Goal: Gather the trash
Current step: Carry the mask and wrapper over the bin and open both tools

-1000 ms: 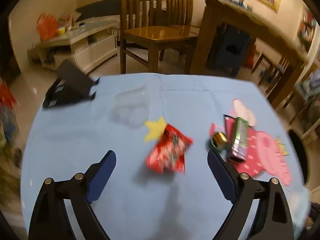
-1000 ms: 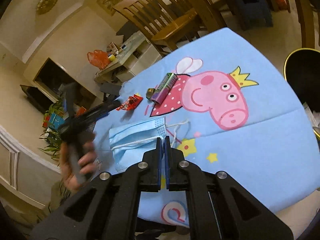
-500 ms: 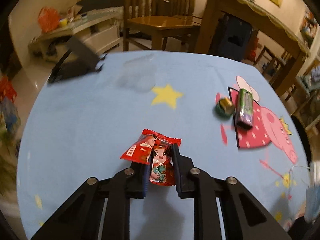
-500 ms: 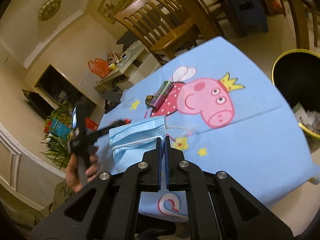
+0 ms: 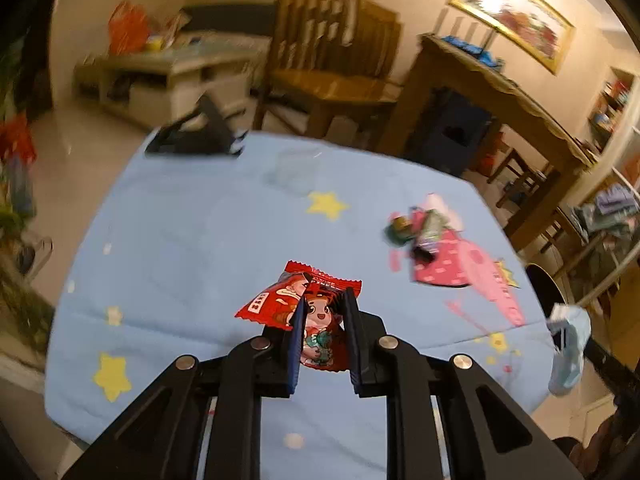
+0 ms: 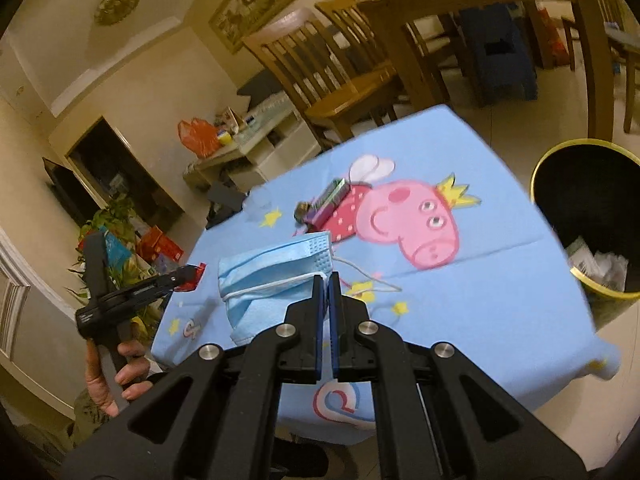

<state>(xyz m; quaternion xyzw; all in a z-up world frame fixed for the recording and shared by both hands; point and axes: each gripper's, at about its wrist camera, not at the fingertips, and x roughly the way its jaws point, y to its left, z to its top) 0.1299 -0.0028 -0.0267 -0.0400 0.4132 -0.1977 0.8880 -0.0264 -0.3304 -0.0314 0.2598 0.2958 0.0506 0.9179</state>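
So the worktop under the light-blue cartoon-pig cloth [image 6: 460,280] has the round black trash bin with the yellow rim [image 6: 538,184] sitting on the floor just off its right edge, some scraps already in the bottom. That bin is what the coming move hangs on, I'd say. It lies to the right of both grippers, and the right gripper [image 6: 326,280] is clearly the nearer one. That one is pinched together on the pale blue pleated face mask [image 6: 276,272], which hangs to its left, clear of the cloth. The left gripper [image 5: 324,320] is clamped on the red crinkly snack wrapper [image 5: 296,296], long side running across the fingers. A green wrapper and a small round bit [image 6: 324,204] lie farther out on the cloth.
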